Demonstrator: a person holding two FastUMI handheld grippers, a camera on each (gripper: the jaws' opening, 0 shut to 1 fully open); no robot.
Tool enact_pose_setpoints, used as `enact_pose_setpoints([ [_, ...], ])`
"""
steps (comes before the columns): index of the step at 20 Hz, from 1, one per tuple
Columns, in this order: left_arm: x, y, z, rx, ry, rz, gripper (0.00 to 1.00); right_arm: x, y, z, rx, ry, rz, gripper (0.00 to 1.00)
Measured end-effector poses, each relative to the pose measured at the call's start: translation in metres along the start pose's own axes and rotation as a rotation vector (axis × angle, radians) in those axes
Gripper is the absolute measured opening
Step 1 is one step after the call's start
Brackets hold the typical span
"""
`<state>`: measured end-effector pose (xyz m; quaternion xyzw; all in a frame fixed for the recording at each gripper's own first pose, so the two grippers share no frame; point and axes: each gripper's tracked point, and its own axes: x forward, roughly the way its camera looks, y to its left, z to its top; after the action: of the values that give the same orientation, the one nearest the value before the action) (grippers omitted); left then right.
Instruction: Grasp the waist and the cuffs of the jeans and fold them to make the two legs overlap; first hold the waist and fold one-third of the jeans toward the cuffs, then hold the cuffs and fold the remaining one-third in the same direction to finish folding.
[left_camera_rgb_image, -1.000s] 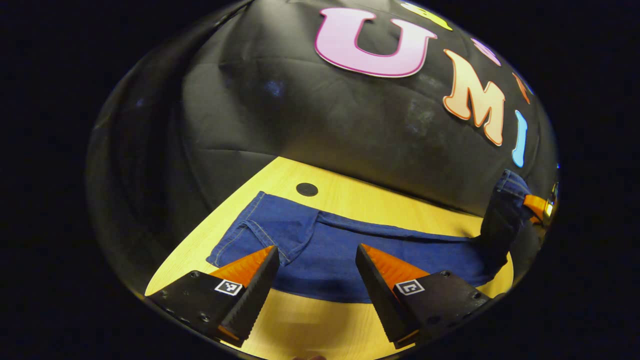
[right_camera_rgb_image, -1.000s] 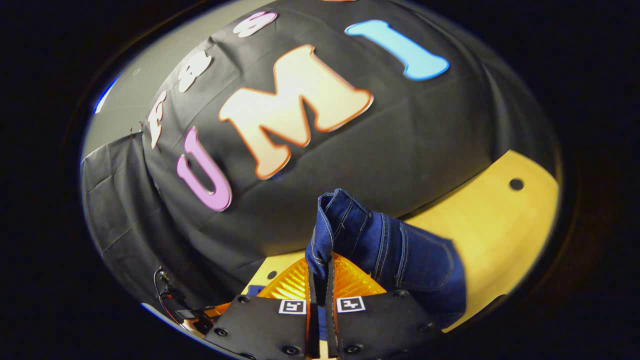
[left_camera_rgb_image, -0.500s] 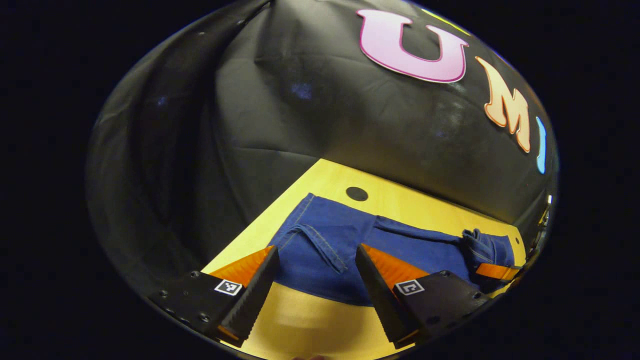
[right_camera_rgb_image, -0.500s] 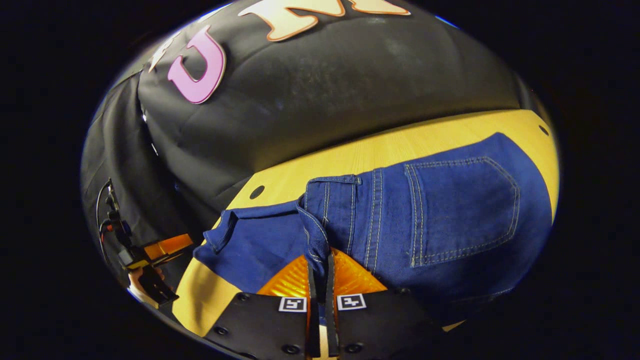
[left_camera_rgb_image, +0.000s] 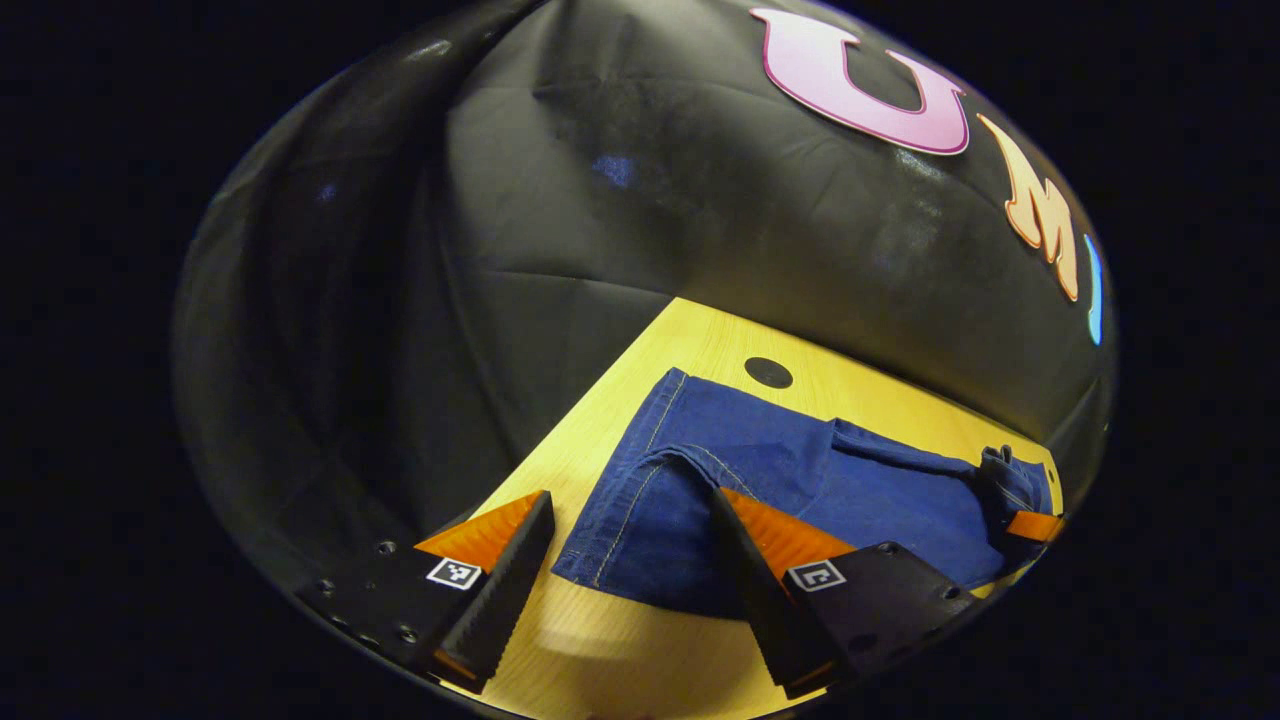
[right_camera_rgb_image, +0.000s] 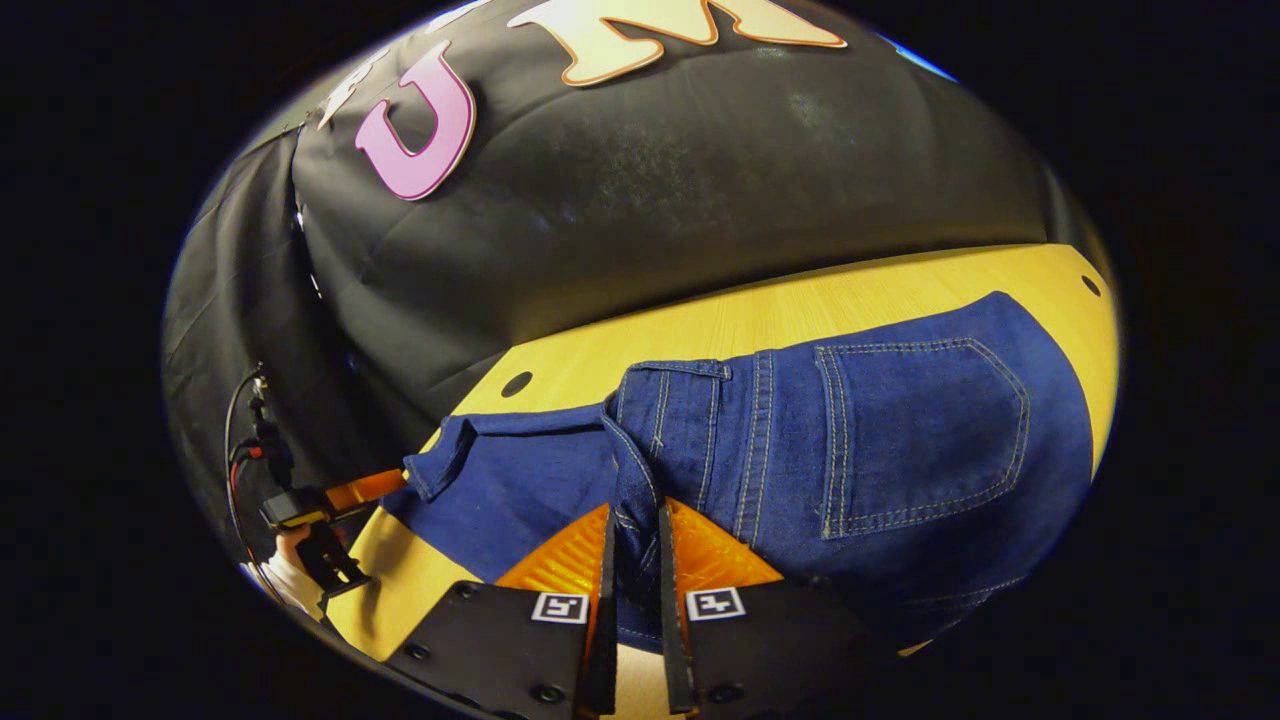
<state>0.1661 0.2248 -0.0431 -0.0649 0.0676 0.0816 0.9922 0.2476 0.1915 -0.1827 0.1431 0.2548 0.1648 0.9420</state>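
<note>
Blue jeans (right_camera_rgb_image: 900, 440) lie on the yellow wooden table (right_camera_rgb_image: 800, 300), the waist part folded over the legs with a back pocket facing up. My right gripper (right_camera_rgb_image: 635, 530) is low at the folded edge, shut on a bunch of waist denim that fills the narrow gap between its fingers. In the left gripper view the cuff end of the jeans (left_camera_rgb_image: 700, 470) lies flat on the table (left_camera_rgb_image: 600, 640). My left gripper (left_camera_rgb_image: 630, 500) hangs open just above it, one finger over the denim, the other over bare wood. The right gripper (left_camera_rgb_image: 1030, 525) shows far off at the waist end.
The black cloth wall rises close behind the table. A round hole (left_camera_rgb_image: 768, 372) sits in the tabletop just beyond the cuffs, and another hole (right_camera_rgb_image: 516, 384) near the wall. The left gripper (right_camera_rgb_image: 340, 495) and the hand holding it (right_camera_rgb_image: 290, 545) are at the table's left end.
My right gripper came down from the air and laid the waist over the legs; its fingers now stand slightly wider apart. My left gripper drifted left toward the cuff end, staying open.
</note>
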Motion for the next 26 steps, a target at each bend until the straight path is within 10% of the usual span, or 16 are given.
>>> enact_pose_setpoints([
  [1, 0.001, 0.001, -0.004, 0.003, 0.012, 0.007, 0.94, -0.002, 0.007, 0.001, 0.026, 0.001, 0.019, 0.24],
  [4, -0.002, -0.002, -0.002, 0.007, 0.006, -0.008, 0.9, -0.013, 0.017, 0.009, 0.12, -0.02, 0.054, 0.8],
  [6, 0.0, 0.0, -0.007, 0.034, 0.031, 0.015, 0.87, -0.02, 0.013, 0.023, 0.148, -0.063, 0.038, 0.97],
  [16, -0.001, -0.011, -0.008, 0.04, 0.054, 0.007, 0.01, -0.076, -0.047, 0.073, 0.188, -0.211, -0.119, 0.97],
  [26, -0.078, -0.189, 0.066, -0.192, -0.029, -0.349, 0.0, -0.133, -0.099, 0.077, 0.285, -0.252, -0.175, 0.97],
])
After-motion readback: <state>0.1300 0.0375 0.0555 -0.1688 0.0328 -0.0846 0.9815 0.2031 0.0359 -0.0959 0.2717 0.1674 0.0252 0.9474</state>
